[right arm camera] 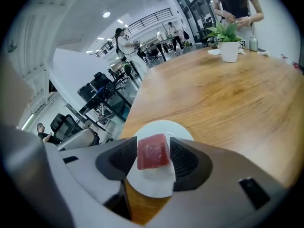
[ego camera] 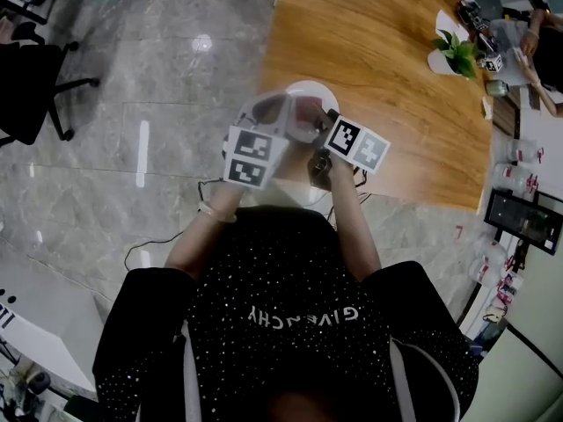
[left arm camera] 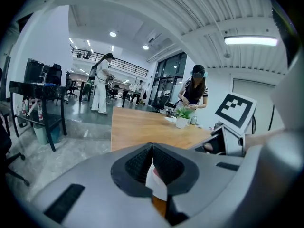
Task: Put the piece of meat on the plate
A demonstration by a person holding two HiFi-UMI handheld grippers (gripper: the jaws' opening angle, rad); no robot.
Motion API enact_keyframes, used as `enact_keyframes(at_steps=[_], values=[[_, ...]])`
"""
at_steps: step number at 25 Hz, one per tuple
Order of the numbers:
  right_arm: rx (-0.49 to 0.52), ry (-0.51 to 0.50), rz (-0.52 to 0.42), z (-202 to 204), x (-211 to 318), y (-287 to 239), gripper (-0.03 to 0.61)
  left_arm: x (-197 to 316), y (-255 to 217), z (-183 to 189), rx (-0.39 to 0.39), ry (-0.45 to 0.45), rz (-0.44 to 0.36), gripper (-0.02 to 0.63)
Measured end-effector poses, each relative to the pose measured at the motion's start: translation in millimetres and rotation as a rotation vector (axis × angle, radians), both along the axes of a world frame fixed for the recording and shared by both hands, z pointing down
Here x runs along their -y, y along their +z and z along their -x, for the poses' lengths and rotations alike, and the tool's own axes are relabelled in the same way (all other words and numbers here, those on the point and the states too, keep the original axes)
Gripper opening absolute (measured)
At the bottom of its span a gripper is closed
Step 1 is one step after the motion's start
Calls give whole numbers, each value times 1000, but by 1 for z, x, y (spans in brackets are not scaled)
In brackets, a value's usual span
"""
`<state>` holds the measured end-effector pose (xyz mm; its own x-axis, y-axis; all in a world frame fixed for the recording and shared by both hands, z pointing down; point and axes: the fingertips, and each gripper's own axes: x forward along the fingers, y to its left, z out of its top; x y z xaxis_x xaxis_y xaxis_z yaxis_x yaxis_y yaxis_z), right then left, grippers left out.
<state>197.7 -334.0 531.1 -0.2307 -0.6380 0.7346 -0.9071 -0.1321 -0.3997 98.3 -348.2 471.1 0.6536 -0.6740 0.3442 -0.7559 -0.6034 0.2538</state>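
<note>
Cool, even light falls from overhead. A ceiling strip (left arm camera: 250, 41) burns white in the left gripper view, and a glare spot (ego camera: 201, 43) shines on the polished floor (ego camera: 132, 77). The plate (ego camera: 310, 88) nearly blows out. Both gripper views bulge and darken at their rims, and the left gripper (left arm camera: 152, 161) looms soft and unfocused up close. The head view is dimmer.

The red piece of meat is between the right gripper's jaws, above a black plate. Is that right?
Not quite: the plate is white, not black, as the right gripper view shows. The red piece of meat is indeed between the jaws of the right gripper, above that plate.
</note>
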Motion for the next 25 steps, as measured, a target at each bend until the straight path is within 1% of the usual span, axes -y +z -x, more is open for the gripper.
enact_keyframes(at_steps=[2,6,7,9,10,13,16,21,25], values=[[-1,0,-64,-4,-1,-8,221,-1,-3,-4,8,12,-12,11],[-19,-26,-226,-12,-9,-31,214,-3,-10,-15,28,39,-34,11],[-39,-27,-259,-15,-12,-37,187,-4,-12,-18,32,42,-39,11],[-87,-11,-325,-24,-20,-51,63,-6,-17,-23,35,49,-48,11],[-105,-2,-356,-28,-24,-57,47,-8,-19,-25,37,56,-53,11],[-132,5,-433,-35,-36,-71,34,-13,-24,-31,50,82,-74,11],[-142,-10,-497,-38,-47,-82,14,-20,-24,-32,67,94,-96,11],[-97,-59,-578,-26,-62,-99,12,-31,-22,-26,84,117,-111,11],[-154,-118,-611,-17,-67,-112,12,-35,-27,-21,87,104,-131,11]])
